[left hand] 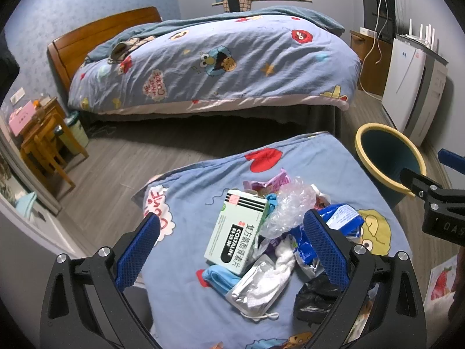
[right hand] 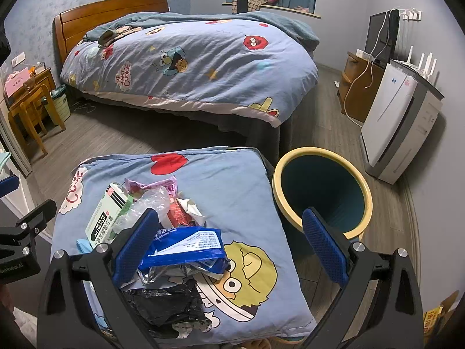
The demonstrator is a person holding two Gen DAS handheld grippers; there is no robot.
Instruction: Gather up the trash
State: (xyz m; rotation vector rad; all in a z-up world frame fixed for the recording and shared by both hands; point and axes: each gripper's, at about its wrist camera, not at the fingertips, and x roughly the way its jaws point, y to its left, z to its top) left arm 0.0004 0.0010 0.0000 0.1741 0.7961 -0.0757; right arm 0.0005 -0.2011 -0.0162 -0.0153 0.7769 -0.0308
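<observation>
A pile of trash lies on a blue cartoon-print cover (left hand: 203,180) (right hand: 232,183): a pale green medicine box (left hand: 235,229) (right hand: 106,218), clear crumpled plastic (left hand: 290,203) (right hand: 151,203), a blue wrapper (left hand: 340,218) (right hand: 186,247), a black bag (left hand: 316,296) (right hand: 165,305), white tissue and a foil pouch (left hand: 261,282), and a pink wrapper (right hand: 157,186). My left gripper (left hand: 232,235) hangs open over the box and plastic. My right gripper (right hand: 231,241) is open above the blue wrapper. A teal bin with a yellow rim (left hand: 389,160) (right hand: 322,195) stands on the floor to the right.
A bed (left hand: 215,58) (right hand: 186,58) with a matching duvet fills the back. Wooden chairs and a small bin (right hand: 58,104) stand at left. A white air purifier (right hand: 401,122) and a wooden cabinet (right hand: 357,87) line the right wall. Grey floor lies between.
</observation>
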